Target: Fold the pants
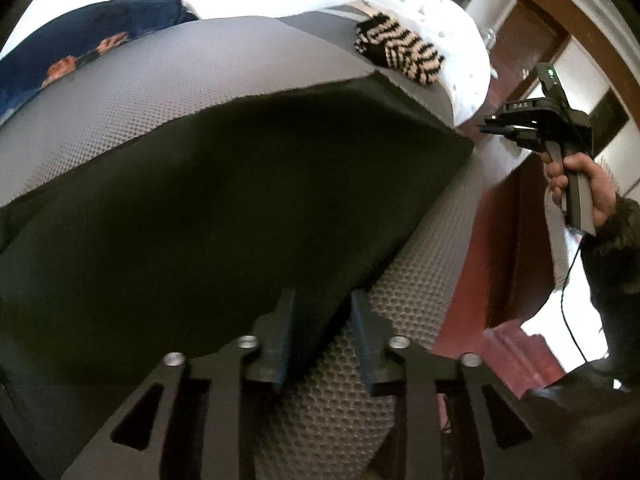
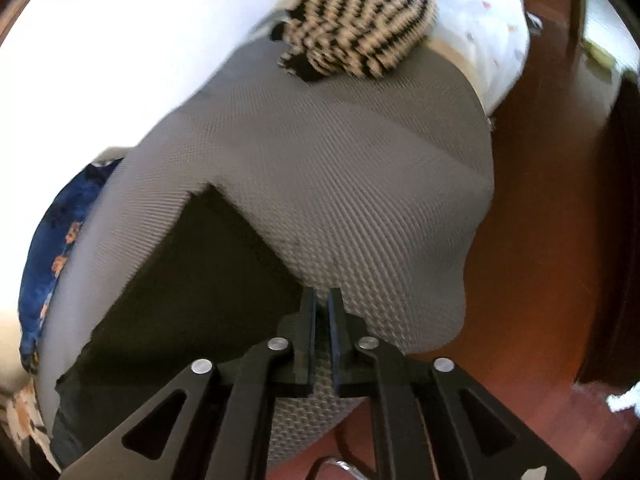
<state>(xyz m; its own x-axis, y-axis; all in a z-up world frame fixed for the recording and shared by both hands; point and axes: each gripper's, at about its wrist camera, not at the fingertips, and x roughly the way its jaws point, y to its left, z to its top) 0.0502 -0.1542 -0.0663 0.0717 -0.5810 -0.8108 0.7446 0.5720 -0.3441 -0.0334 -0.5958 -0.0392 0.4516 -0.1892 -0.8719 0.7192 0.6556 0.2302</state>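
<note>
Left wrist view shows the left hand-held gripper (image 1: 322, 312) low in the frame, jaws parted astride the near edge of the dark pants (image 1: 224, 200), pads apparently not pressing. The right hand-held gripper (image 2: 322, 312) hovers, jaws slightly apart and empty, at the pants' corner on the grey mesh mat (image 2: 360, 184). Judging by the flat fold, one fold is laid; next comes a fresh grasp. A striped knit garment (image 2: 360, 40) and blue floral cloth (image 2: 44, 264) lie clear.

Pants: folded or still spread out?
Folded. The dark pants lie as a compact flat slab with straight edges and a square corner on the grey mat.
</note>
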